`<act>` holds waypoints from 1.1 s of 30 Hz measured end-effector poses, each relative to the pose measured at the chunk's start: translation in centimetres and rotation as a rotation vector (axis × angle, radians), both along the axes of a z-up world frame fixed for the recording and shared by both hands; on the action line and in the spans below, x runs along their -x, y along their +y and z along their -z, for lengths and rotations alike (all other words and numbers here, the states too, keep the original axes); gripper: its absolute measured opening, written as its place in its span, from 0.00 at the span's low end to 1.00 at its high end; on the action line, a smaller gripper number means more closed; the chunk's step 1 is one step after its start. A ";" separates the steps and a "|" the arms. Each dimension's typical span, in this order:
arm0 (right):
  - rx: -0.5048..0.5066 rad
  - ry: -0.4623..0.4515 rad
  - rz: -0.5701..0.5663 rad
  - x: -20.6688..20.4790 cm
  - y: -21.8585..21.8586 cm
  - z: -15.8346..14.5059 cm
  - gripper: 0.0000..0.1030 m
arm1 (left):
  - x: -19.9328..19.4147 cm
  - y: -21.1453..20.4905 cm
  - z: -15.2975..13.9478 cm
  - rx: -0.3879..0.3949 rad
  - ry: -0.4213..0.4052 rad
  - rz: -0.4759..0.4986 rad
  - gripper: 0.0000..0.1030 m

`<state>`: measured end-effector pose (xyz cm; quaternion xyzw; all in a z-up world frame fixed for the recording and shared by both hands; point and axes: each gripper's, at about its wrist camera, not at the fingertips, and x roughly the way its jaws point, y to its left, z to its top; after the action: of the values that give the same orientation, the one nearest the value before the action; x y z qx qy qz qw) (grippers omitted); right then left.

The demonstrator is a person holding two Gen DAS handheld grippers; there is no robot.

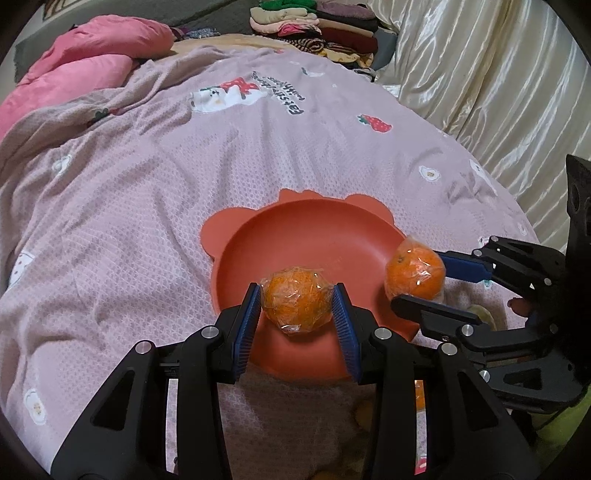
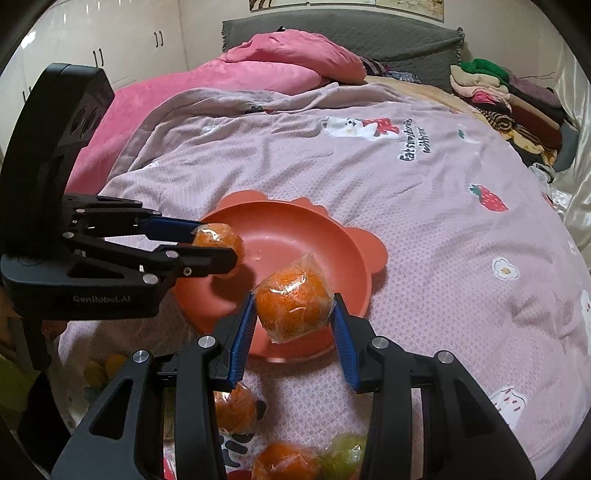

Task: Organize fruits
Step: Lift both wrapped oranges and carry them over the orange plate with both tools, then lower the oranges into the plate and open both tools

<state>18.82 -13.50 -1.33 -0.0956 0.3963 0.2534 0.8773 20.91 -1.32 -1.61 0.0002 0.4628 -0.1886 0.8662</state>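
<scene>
An empty red-orange flower-rimmed bowl [image 1: 258,240] [image 2: 354,258] lies on the pink bedspread. My left gripper [image 1: 297,301] is shut on a plastic-wrapped orange [image 1: 297,302], held over the bowl's near edge; it also shows in the right wrist view [image 2: 218,240]. My right gripper [image 2: 293,306] is shut on a second wrapped orange [image 2: 291,304], held above the bowl's near rim; it also shows in the left wrist view [image 1: 413,273]. More wrapped oranges [image 2: 236,408] [image 2: 284,461] and a green fruit [image 2: 343,452] lie on the bed below the right gripper.
A pink quilt [image 2: 258,70] is bunched at the head of the bed. Folded clothes [image 1: 317,29] are stacked at the far side by a cream curtain [image 1: 480,74]. Yellowish fruits [image 2: 105,369] lie near the left gripper's body.
</scene>
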 end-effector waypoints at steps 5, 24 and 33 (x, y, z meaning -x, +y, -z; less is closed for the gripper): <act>0.023 -0.002 -0.007 -0.2 0.2 0.2 0.38 | -0.2 0.0 0.3 -0.018 0.003 -0.006 0.31; 0.040 0.021 -0.015 -0.6 0.4 0.8 0.38 | -0.2 0.0 0.5 -0.032 0.024 -0.008 0.31; 0.039 0.029 -0.012 -0.7 0.3 0.9 0.39 | -0.3 0.1 0.6 -0.035 0.024 -0.013 0.31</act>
<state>19.56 -13.22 -2.27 -0.1113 0.4131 0.2525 0.8679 21.19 -1.19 -2.18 0.0101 0.4765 -0.1750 0.8615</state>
